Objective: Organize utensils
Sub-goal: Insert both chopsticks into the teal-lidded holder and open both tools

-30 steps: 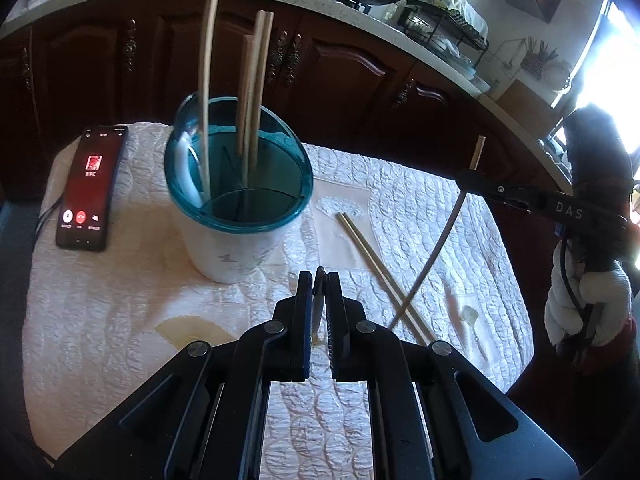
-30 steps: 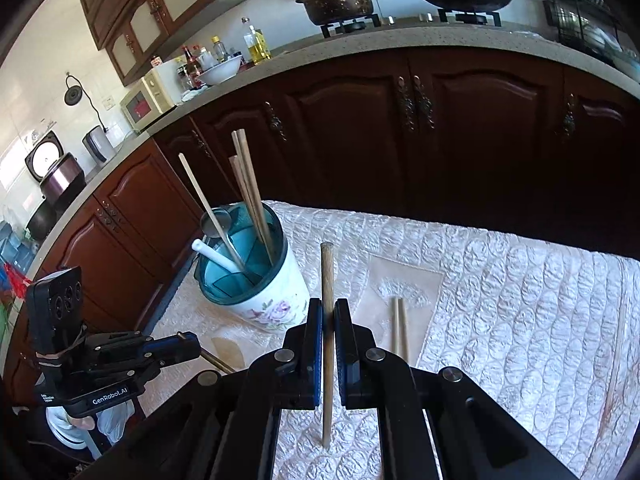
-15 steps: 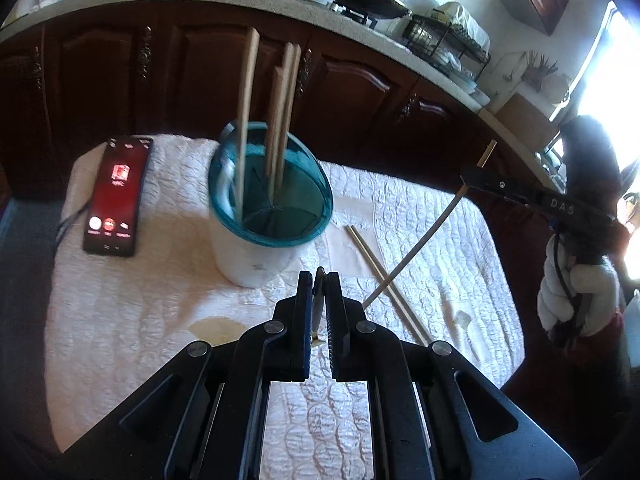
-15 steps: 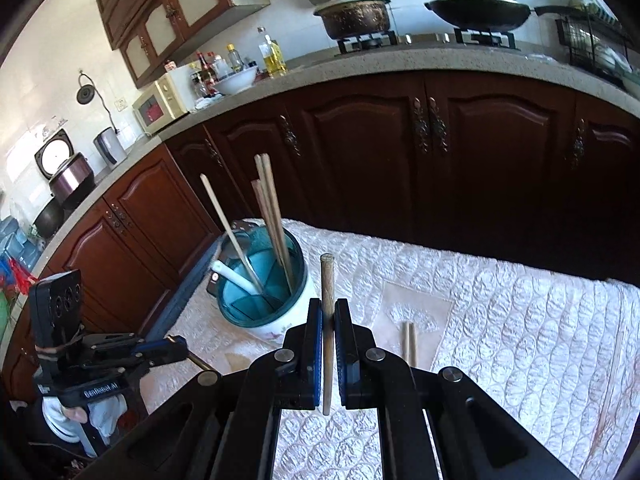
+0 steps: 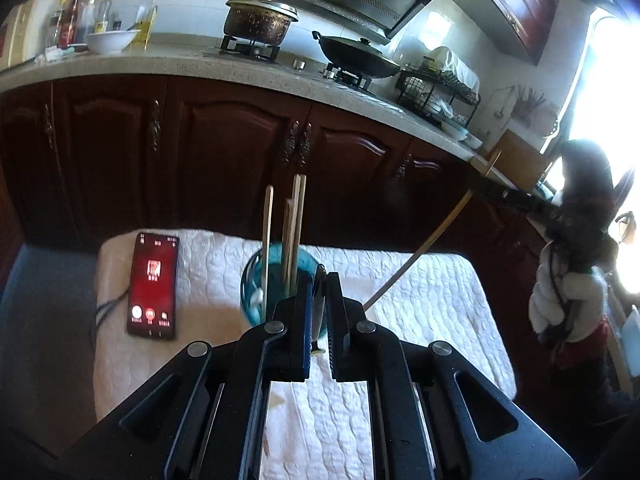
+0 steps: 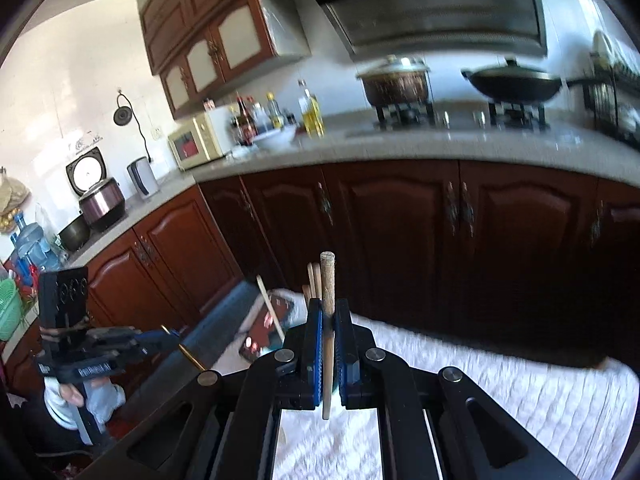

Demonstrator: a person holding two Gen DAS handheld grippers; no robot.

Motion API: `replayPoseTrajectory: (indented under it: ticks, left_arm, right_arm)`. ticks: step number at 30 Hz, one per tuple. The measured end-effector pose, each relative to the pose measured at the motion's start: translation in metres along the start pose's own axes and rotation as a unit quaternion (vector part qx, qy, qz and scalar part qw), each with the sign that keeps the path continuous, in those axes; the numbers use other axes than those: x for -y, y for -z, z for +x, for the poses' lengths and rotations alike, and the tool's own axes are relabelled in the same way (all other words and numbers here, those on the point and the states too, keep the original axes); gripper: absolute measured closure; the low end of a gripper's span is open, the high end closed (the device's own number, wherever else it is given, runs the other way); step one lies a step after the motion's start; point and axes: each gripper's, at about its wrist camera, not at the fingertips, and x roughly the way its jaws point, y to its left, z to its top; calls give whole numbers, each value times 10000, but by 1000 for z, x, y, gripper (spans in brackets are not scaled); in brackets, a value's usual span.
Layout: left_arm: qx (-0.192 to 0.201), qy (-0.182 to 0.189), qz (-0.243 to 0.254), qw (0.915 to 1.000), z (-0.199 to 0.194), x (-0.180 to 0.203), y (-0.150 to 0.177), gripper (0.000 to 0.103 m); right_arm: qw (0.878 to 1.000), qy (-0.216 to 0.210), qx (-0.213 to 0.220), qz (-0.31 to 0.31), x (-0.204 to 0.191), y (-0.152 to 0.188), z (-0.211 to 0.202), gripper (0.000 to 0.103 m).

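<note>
The right gripper point(image 6: 329, 344) is closed on one wooden chopstick point(image 6: 328, 312). In the right wrist view the chopstick stands almost upright between the blue pads point(image 6: 314, 354); its long axis goes from top to bottom of the picture, the thick blunt end points up toward the dark cabinet doors point(image 6: 400, 232), and the thin end hangs below the jaws over the white quilted cloth point(image 6: 500, 392). In the left wrist view the same chopstick point(image 5: 420, 252) is a long slanted line: it goes from the far right gripper point(image 5: 486, 192), high to the right of the cup, down to a tip close to the right side of the cup.

The cup point(image 5: 256, 288) is teal inside and stands on the cloth point(image 5: 420, 288). Several chopsticks point(image 5: 294, 232) stand in it, nearly vertical, their upper ends rising well above the rim. A white object lies low inside the cup, but I cannot tell what it is.

The left gripper point(image 5: 319, 312) is directly in front of the cup and hides part of it. Its jaws are almost closed, with a thin dark object between them; a gold-coloured end shows below the pads. In the right wrist view the left gripper point(image 6: 170, 334) is left of the cup, and a thin gold-tipped end sticks out from it.

A phone point(image 5: 153, 284) with a red screen lies flat on the cloth, left of the cup, apart from it.
</note>
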Motion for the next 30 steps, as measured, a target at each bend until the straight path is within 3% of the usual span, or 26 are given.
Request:
replayPoseTrajectory:
  ticks: [11,23,30]
  left_arm:
    - [-262,-370,-31,9990,71,-2,-2,98]
    - [-680,-663,-63,9955,112,-9,20,98]
    - [-807,-757,-166,9937,125,-14,28,98]
  right_arm:
    - [9994,230,-131,-224,-17,-13,60,98]
    - [9943,158,-1054,-24,-1,27,145,98]
    - [9937,76,-1108,174,7,37,163,98]
